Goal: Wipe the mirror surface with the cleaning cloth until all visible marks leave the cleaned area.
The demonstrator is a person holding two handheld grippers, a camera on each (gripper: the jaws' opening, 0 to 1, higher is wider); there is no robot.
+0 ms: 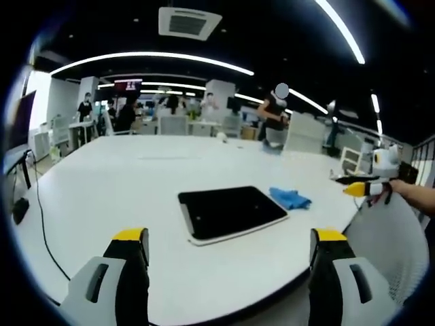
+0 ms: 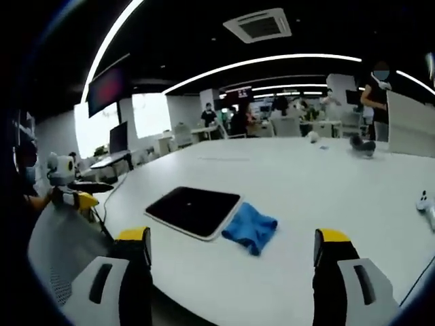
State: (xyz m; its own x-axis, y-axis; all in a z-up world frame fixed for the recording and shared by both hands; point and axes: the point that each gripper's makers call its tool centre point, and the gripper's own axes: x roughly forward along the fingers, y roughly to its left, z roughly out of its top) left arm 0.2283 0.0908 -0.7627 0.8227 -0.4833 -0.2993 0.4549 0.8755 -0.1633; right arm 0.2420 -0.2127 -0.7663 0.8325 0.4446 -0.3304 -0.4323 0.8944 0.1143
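A dark rectangular mirror [image 1: 231, 212] with a thin white edge lies flat on the white table [image 1: 122, 183], near its front edge. A crumpled blue cleaning cloth [image 1: 290, 198] lies just beyond its right corner. In the right gripper view the mirror [image 2: 194, 209] is left of centre and the cloth [image 2: 250, 227] touches its near right side. My left gripper [image 1: 230, 238] is open and empty, back from the table edge. My right gripper [image 2: 232, 235] is open too, holding nothing. The right gripper [image 1: 367, 189] also shows in the left gripper view, and the left gripper [image 2: 75, 198] in the right gripper view.
A grey mesh chair back [image 1: 387, 238] stands at the table edge; another chair back [image 2: 61, 255] appears in the right gripper view. A black cable [image 1: 41, 217] runs across the table's left part. A small white object [image 2: 425, 202] lies at the right. People stand at far desks.
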